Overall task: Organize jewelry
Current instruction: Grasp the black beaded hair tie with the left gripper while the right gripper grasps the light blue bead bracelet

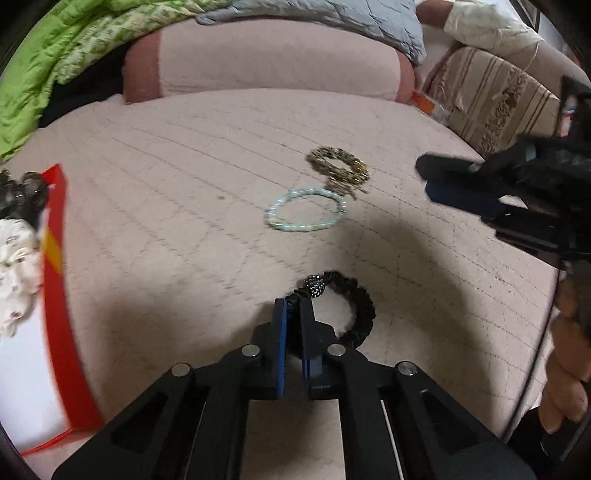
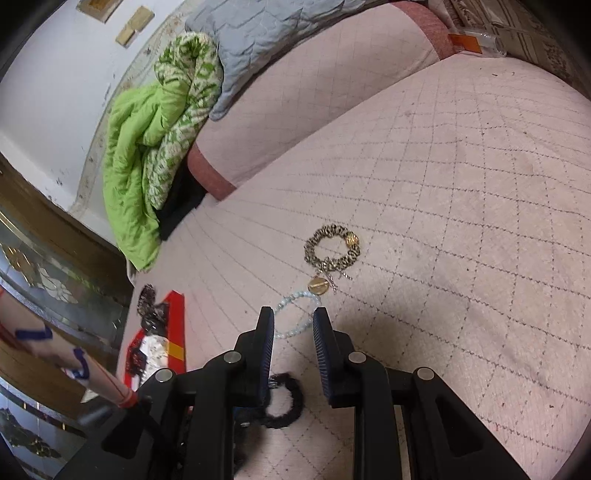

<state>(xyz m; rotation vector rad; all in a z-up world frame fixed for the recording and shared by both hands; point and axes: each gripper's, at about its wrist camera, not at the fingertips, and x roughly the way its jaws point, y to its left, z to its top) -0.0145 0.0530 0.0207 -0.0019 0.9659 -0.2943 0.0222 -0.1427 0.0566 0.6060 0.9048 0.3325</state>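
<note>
On the pink quilted bed cover [image 1: 166, 221] lies a black ruffled bracelet [image 1: 364, 302] with a sparkly dark bead [image 1: 314, 286]. My left gripper [image 1: 293, 304] is shut on the band just beside the bead. A pale blue bead bracelet [image 1: 304, 208] lies farther out, touching a gold chain bracelet [image 1: 340, 166]. My right gripper [image 2: 293, 314] is open, and the pale blue bracelet [image 2: 291, 296] shows between its fingertips with neither pad pressing on it. The gold chain bracelet [image 2: 332, 247] and its round gold tag [image 2: 318, 285] lie just beyond. The black bracelet [image 2: 291, 402] shows under the right gripper.
A red-rimmed box [image 1: 55, 295] with dark jewelry and white cloth sits at the left edge. A pink bolster [image 1: 266, 59], a green quilt [image 2: 136, 147] and a grey quilt [image 1: 332, 14] line the far side. A striped cushion [image 1: 495, 96] is at right. A hand [image 1: 565, 369] holds the right gripper.
</note>
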